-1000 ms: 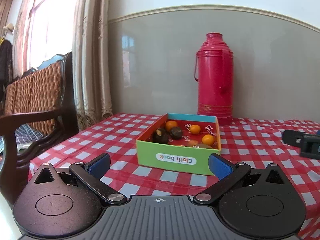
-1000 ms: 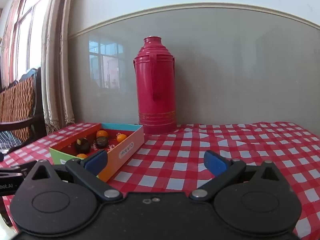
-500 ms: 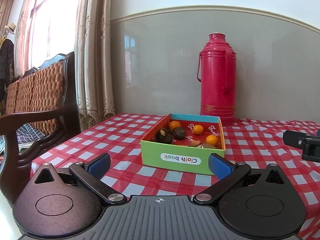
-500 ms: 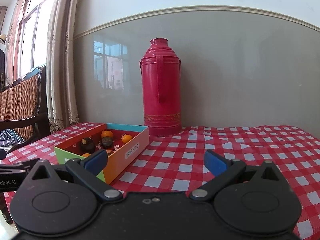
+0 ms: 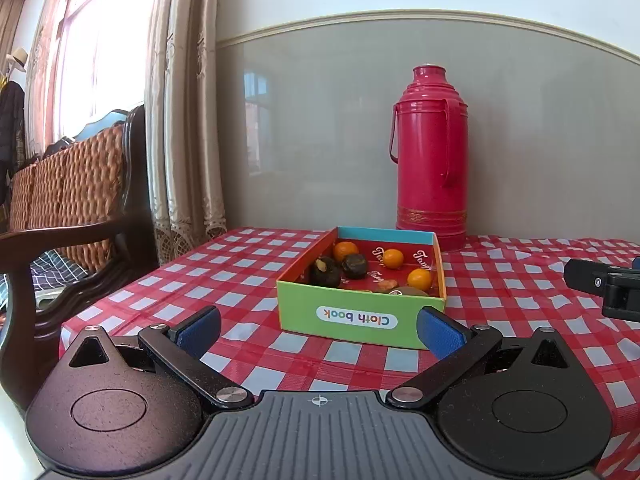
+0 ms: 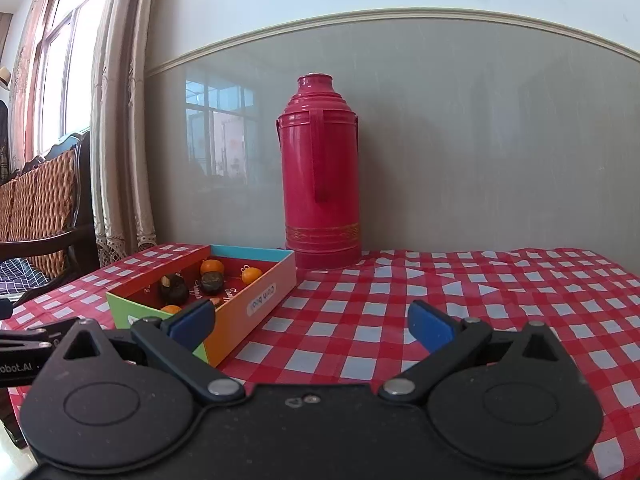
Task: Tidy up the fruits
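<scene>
An open box [image 5: 360, 316] with a green front, labelled "Cloth book", sits on the red checked tablecloth [image 5: 248, 276]. Inside lie small orange fruits [image 5: 393, 258] and dark round fruits [image 5: 354, 266]. My left gripper [image 5: 319, 328] is open just in front of the box with nothing between its fingers. In the right wrist view the same box [image 6: 256, 300] lies to the left, with orange fruit [image 6: 212, 267] and dark fruit [image 6: 174, 289] inside. My right gripper [image 6: 311, 322] is open over bare cloth, to the right of the box.
A tall red thermos [image 5: 431, 172] stands behind the box against the grey wall, also in the right wrist view as thermos [image 6: 320, 172]. A wooden wicker-backed chair [image 5: 68, 200] and curtains [image 5: 180, 120] are at the left, beyond the table's edge. The right gripper's tip [image 5: 604, 284] shows at the right.
Both cameras have risen slightly and drifted, so the box and thermos sit a little lower and further right in view. Both grippers stay open; the fruits have not moved.
</scene>
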